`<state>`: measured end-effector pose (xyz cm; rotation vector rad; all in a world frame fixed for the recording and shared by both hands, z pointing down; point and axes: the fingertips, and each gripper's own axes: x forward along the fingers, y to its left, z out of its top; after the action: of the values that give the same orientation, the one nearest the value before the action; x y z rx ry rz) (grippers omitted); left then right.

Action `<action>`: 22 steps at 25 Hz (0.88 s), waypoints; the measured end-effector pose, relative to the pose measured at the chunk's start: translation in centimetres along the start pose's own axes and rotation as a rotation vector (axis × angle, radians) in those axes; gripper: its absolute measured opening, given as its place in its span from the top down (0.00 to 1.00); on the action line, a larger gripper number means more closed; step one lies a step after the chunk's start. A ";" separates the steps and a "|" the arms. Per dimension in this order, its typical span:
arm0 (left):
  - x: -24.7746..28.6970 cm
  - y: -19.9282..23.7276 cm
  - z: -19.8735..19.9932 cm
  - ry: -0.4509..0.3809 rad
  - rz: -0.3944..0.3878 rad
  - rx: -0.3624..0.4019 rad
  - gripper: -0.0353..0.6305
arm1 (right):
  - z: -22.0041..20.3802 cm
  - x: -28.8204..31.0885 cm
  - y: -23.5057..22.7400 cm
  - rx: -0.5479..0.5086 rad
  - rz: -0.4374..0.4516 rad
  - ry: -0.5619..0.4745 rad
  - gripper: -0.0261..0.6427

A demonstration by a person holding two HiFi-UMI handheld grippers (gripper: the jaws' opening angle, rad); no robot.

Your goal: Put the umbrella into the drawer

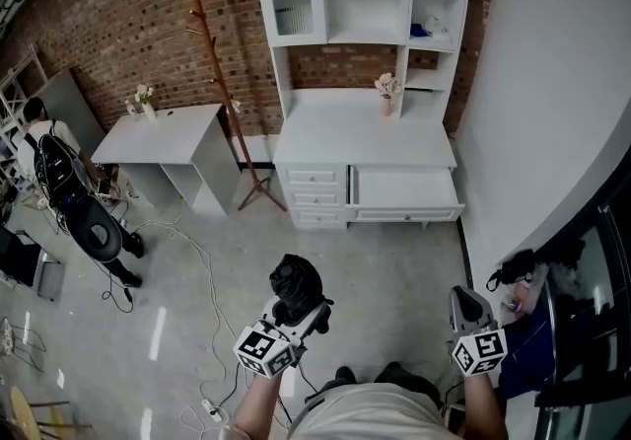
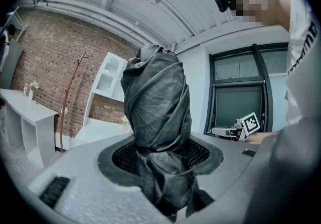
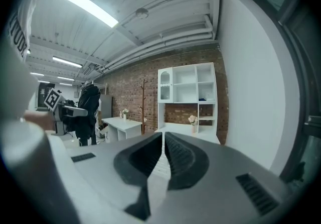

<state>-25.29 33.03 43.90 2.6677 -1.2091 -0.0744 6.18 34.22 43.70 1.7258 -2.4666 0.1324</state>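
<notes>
Umbrella [image 1: 296, 282]: black, folded and wound into a short fat bundle; upright in the left gripper, low in front of the person, well apart from the cabinet.
Left gripper [image 2: 159, 156]: clamped on the lower end of the bundle, cloth bunched between the jaws, most of the canopy standing clear above them.
Right gripper [image 3: 163, 160]: jaws all but together, only a thin slit between, nothing held; out at the person's right side.
Drawer [image 1: 406, 214]: the wide one at the right of the white cabinet [image 1: 360, 144], apparently pulled out, across the bare floor from the person.
Weight, as a judgement: probably light, easy for one gripper to carry.
Stiffness, as a judgement: slack, creased cloth outside, likely over a firmer core of ribs and shaft; outer layers prone to squash and shift under pressure.
Surface, as a judgement: smooth fabric, probably slippery; risk of the bundle sliding down through the jaws or leaning over, being top-heavy above the grip.
Fragility, as a judgement: little to break; more danger of the wrap loosening and folds spreading than of damage.
Best hold, as a judgement: around the firm middle of the bundle, not on loose cloth at the end; present grip sits low, so a slow, upright carry advisable.
Placing, as a judgement: laid on its side inside the drawer, lengthwise, then released.
</notes>
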 end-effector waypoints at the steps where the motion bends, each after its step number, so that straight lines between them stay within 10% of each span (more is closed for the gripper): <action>1: 0.1 0.1 0.0 0.000 -0.001 -0.002 0.56 | -0.1 0.0 0.0 0.001 -0.003 0.003 0.91; 22: 7.7 2.3 0.5 0.019 0.063 -0.027 0.56 | 0.2 7.8 -6.1 0.031 0.049 0.000 0.91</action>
<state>-21.99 25.72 44.25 2.5988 -1.2758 -0.0554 9.24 24.87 44.68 1.6782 -2.5208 0.1758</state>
